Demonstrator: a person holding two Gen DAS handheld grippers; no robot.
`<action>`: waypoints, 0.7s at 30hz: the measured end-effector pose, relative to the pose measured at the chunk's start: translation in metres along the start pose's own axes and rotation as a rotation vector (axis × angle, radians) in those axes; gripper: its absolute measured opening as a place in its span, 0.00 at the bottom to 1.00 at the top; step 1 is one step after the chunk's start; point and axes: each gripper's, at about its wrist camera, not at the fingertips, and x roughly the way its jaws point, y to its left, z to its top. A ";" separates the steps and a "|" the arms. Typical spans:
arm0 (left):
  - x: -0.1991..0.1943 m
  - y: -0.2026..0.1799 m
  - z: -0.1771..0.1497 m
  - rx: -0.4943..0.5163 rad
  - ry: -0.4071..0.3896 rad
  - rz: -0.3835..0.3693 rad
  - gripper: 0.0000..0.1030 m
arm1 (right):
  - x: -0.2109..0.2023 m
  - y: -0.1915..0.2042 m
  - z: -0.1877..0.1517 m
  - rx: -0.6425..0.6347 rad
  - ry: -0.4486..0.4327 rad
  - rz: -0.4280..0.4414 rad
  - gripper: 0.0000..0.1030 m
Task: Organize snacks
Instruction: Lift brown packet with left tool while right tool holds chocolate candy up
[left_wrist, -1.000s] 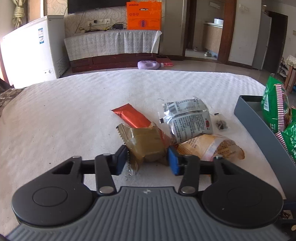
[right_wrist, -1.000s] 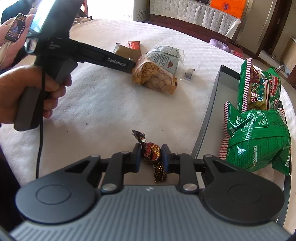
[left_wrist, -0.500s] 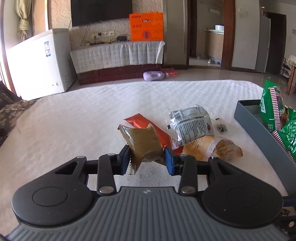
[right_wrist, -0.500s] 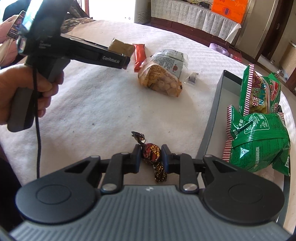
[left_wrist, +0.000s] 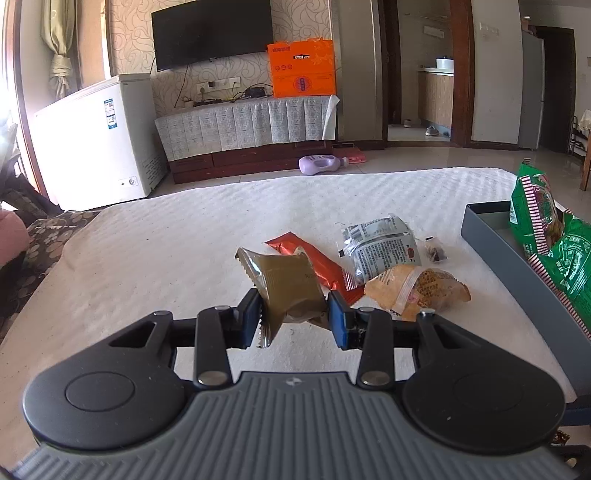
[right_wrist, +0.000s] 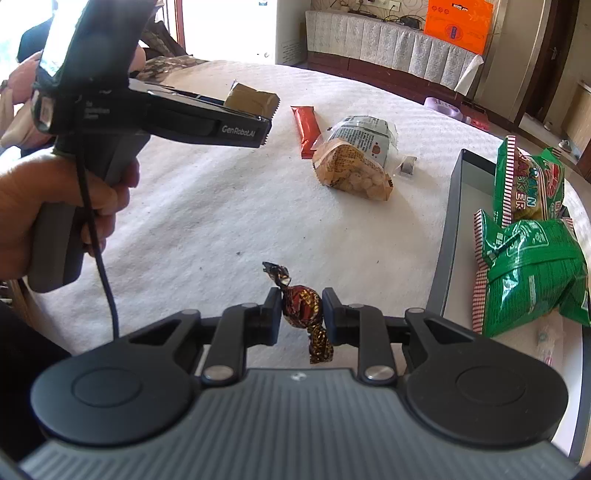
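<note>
Left wrist view: left claw grips olive packet, red bar just beyond; right claw clamps wrapped candy.

Two grippers are seen, the left gripper and the right gripper; one olive-brown packet is counted; one twisted-wrapper candy; one red bar; one silver packet; one clear bag of round snacks; one tiny clear sachet; two green bags are counted in one grey tray.
</note>
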 end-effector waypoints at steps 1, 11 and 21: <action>-0.002 -0.001 0.000 0.002 0.000 0.005 0.43 | -0.001 0.000 -0.001 0.005 -0.003 0.001 0.26; -0.034 0.001 -0.004 -0.012 -0.005 0.048 0.43 | -0.008 -0.008 -0.009 0.036 0.004 0.013 0.26; -0.085 -0.004 -0.029 -0.028 -0.005 0.067 0.44 | -0.021 -0.012 -0.008 0.042 -0.042 0.034 0.26</action>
